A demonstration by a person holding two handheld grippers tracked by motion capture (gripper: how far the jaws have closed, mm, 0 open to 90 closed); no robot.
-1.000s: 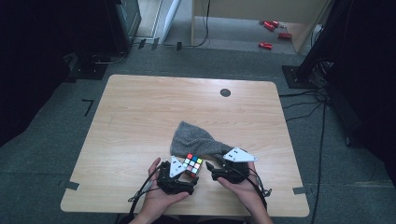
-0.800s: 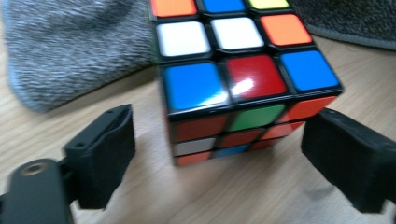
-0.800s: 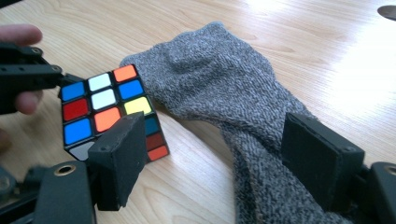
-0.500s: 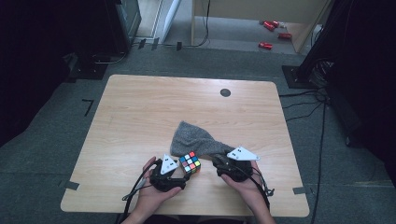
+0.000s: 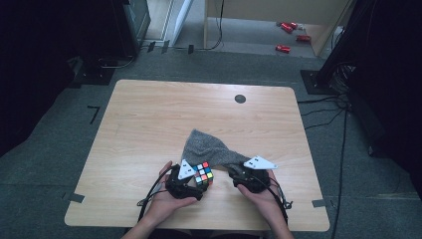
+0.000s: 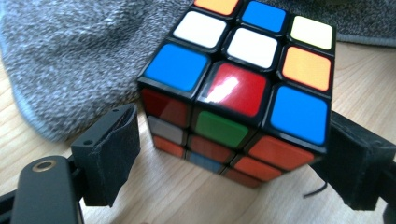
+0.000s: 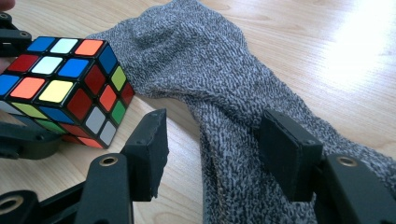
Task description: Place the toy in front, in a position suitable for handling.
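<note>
We've got the cube (image 6: 238, 93) sitting on the table (image 5: 149, 124) between the jaws of our left gripper (image 6: 233, 163); they've just been opening and one pad stands clear, so no firm pinch. Our right gripper (image 7: 215, 144) has just been closing, jaws half spread astride the grey cloth (image 7: 224, 93), not yet nipping it. Next, we reckon: clamp the cloth, then lift it towards the cube
</note>
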